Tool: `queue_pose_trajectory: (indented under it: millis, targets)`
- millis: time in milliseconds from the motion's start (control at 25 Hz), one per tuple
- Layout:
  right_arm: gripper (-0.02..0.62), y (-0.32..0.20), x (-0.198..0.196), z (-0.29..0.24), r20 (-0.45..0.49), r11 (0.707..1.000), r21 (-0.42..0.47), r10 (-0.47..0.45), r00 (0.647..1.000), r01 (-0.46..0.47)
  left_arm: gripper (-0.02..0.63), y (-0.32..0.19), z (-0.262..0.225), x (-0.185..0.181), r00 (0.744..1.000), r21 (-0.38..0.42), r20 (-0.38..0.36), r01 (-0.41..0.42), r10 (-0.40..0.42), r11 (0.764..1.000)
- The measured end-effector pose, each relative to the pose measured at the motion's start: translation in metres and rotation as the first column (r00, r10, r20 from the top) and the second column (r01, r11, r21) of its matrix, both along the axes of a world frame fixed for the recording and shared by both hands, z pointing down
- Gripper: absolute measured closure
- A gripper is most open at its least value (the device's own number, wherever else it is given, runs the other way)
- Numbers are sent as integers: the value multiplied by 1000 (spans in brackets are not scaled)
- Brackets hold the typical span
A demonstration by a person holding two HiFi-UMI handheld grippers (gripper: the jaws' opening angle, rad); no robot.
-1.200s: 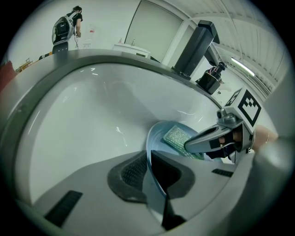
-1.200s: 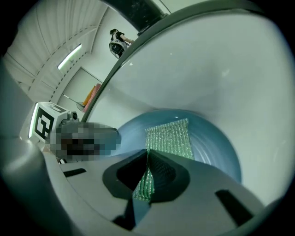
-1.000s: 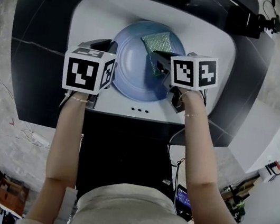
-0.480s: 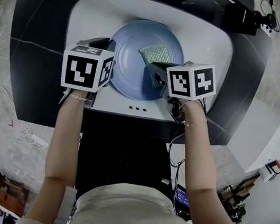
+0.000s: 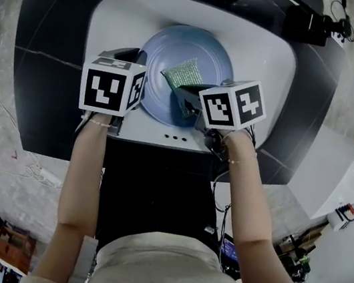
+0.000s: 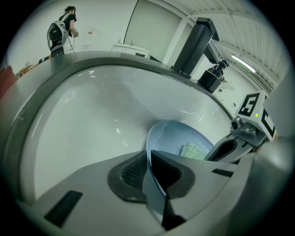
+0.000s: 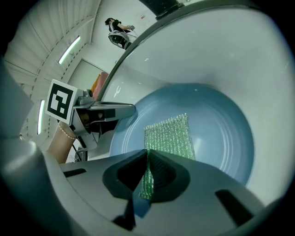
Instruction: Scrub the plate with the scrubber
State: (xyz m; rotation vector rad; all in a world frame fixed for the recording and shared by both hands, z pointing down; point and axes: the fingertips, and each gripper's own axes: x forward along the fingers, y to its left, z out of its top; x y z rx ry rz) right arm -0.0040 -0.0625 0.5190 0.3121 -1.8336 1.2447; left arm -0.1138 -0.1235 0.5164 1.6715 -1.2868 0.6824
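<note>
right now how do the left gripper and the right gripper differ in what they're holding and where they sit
The left gripper is shut on the round pale blue plate's rim; the right gripper is shut on the green mesh scrubber. The left gripper sits at the plate's left edge; the right gripper reaches over its face, scrubber lying on it. Both are shut, inside the white sink.

There are two grippers, the left gripper point(image 6: 150, 171) and the right gripper point(image 7: 147, 174). Between them are one plate point(image 5: 203, 50) and one scrubber point(image 5: 183, 73). One white basin point(image 5: 265, 48) surrounds both grippers, with three small holes point(image 5: 176, 139) in its rim between them.
</note>
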Motion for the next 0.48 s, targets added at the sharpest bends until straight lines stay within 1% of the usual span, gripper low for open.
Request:
queue_pose_trajectory:
  millis: [240,480]
  targets:
    - [565,6,-20,-3,32,1000,-15,-16,999,17,571,-1,0,-1,1000,0,2,-3,3,1000]
    - [566,4,-35,-3,43,1000,7,-5,999,5,571,1,0,-1,1000,-5,3,-2,2,1000]
